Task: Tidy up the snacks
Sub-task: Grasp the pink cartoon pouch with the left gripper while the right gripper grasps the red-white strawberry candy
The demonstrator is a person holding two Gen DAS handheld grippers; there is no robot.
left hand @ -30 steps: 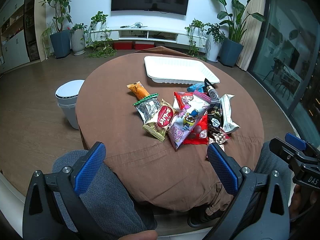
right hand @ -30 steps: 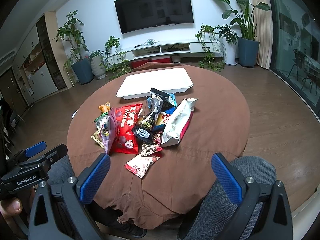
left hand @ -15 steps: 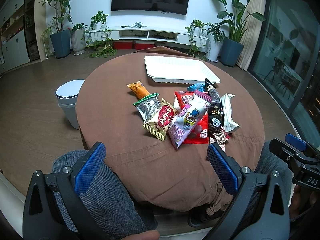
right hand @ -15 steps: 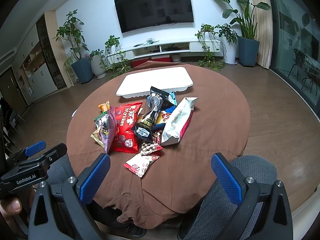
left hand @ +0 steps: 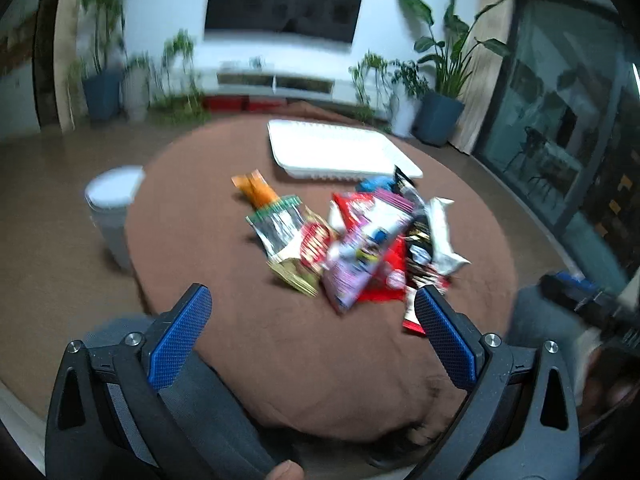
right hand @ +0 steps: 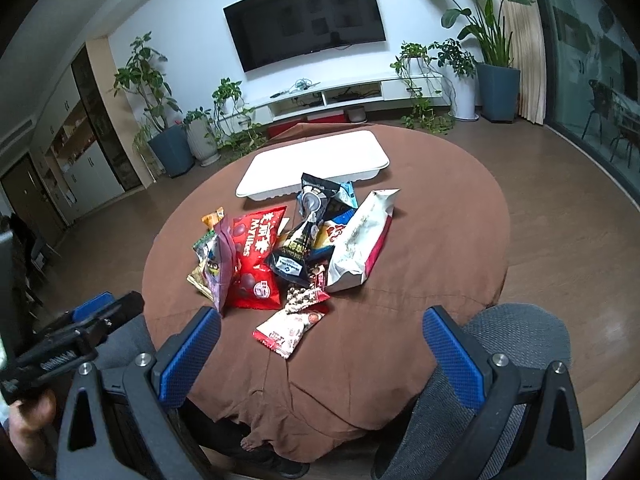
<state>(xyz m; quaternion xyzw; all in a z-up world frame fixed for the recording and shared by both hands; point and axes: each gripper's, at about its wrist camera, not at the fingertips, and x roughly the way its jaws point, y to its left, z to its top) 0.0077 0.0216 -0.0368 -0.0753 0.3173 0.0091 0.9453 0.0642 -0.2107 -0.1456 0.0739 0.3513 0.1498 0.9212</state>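
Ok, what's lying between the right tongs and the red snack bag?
Mostly bare brown cloth. One small pale packet lies just ahead of the open right tongs, nearer than the red bag. The right wrist view shows this.

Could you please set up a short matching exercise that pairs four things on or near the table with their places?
Things:
1. white tray
2. red bag
3. orange packet
4. white bin

Places:
A. on the floor beside the table
B. far side of the table, behind the pile
C. left edge of the pile
D. in the pile, beside the purple bag

Pairs: 1-B, 2-D, 3-C, 4-A
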